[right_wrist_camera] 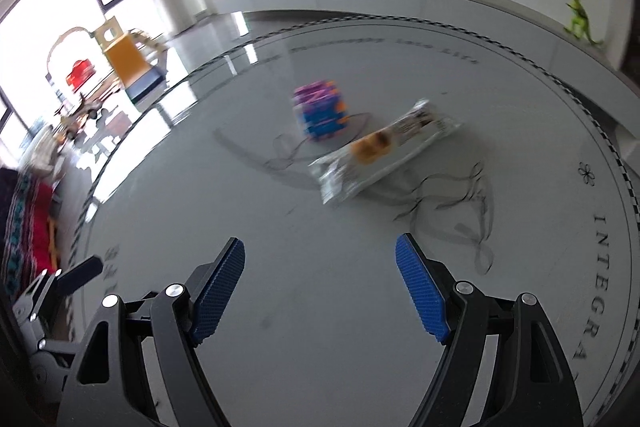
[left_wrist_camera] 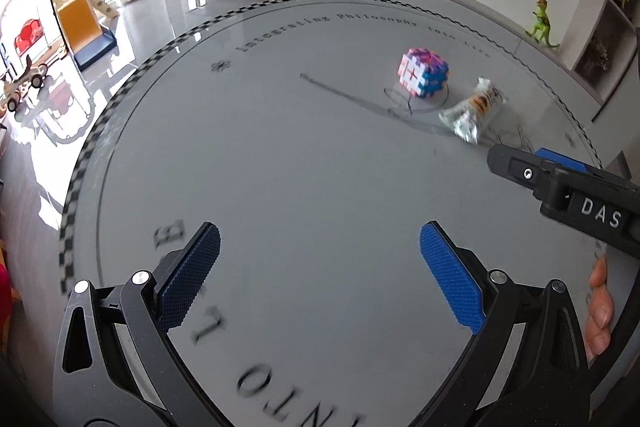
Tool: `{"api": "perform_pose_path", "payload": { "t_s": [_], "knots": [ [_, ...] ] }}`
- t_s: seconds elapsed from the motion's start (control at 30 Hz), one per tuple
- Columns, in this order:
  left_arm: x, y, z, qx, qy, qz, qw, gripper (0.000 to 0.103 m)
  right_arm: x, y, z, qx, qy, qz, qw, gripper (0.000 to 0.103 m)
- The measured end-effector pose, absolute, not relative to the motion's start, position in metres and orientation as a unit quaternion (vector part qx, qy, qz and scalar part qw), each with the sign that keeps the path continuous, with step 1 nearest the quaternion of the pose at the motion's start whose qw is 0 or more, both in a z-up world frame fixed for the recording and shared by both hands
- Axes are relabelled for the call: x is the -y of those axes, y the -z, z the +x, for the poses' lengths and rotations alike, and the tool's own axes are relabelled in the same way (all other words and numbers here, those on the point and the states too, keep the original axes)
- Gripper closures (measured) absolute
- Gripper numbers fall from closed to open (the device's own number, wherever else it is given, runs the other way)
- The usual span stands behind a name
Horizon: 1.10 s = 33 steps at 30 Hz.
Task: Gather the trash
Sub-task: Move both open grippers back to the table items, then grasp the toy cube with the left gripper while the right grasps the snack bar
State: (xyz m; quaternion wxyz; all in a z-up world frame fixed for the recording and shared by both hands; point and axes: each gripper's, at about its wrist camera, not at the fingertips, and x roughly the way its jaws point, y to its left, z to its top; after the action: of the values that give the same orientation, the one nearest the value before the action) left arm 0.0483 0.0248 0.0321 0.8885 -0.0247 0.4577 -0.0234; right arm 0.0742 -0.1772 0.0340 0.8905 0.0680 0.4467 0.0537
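Note:
A crumpled silver snack wrapper (left_wrist_camera: 474, 109) with orange print lies on the round grey glass table (left_wrist_camera: 280, 147), right of centre. It also shows in the right wrist view (right_wrist_camera: 380, 151), ahead of my right gripper (right_wrist_camera: 320, 259), which is open and empty above the table. My left gripper (left_wrist_camera: 320, 247) is open and empty over the table's near part, well short of the wrapper. My right gripper's fingers (left_wrist_camera: 520, 167) also enter the left wrist view from the right, close to the wrapper.
A pink and blue block cube (left_wrist_camera: 424, 71) stands just left of the wrapper, blurred in the right wrist view (right_wrist_camera: 320, 115). A green toy dinosaur (left_wrist_camera: 542, 21) stands on a ledge beyond the table. A toy slide (left_wrist_camera: 80, 19) is on the floor at left.

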Motion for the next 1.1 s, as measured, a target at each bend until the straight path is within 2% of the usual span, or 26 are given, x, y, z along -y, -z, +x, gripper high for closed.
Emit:
{"api": "perform_pose_path", "payload": {
  "t_s": [0.5, 0.63, 0.67, 0.8, 0.87, 1.1],
  "knots": [
    [-0.004, -0.021, 0.114, -0.466, 0.016, -0.034, 0.884, 0.006, 0.190, -0.016, 0.159, -0.478, 0.034, 0.080, 0.874, 0.025],
    [0.000, -0.021, 0.122, -0.464, 0.019, -0.041, 0.885, 0.006, 0.197, -0.008, 0.168, -0.491, 0.035, 0.085, 0.866, 0.038],
    [0.002, -0.021, 0.125, -0.464, 0.020, -0.041, 0.885, 0.006, 0.199, -0.008, 0.167, -0.490, 0.032, 0.084, 0.867, 0.046],
    [0.015, -0.023, 0.138, -0.464, 0.028, -0.046, 0.884, 0.006, 0.203, -0.011, 0.163, -0.486, 0.017, 0.081, 0.870, 0.065],
    [0.023, -0.025, 0.143, -0.462, 0.037, -0.049, 0.885, 0.006, 0.213, -0.014, 0.158, -0.476, 0.028, 0.089, 0.874, 0.068],
    [0.050, -0.020, 0.168, -0.452, 0.036, -0.075, 0.888, 0.006, 0.259, -0.011, 0.149, -0.463, 0.055, 0.129, 0.875, 0.068]
  ]
}}
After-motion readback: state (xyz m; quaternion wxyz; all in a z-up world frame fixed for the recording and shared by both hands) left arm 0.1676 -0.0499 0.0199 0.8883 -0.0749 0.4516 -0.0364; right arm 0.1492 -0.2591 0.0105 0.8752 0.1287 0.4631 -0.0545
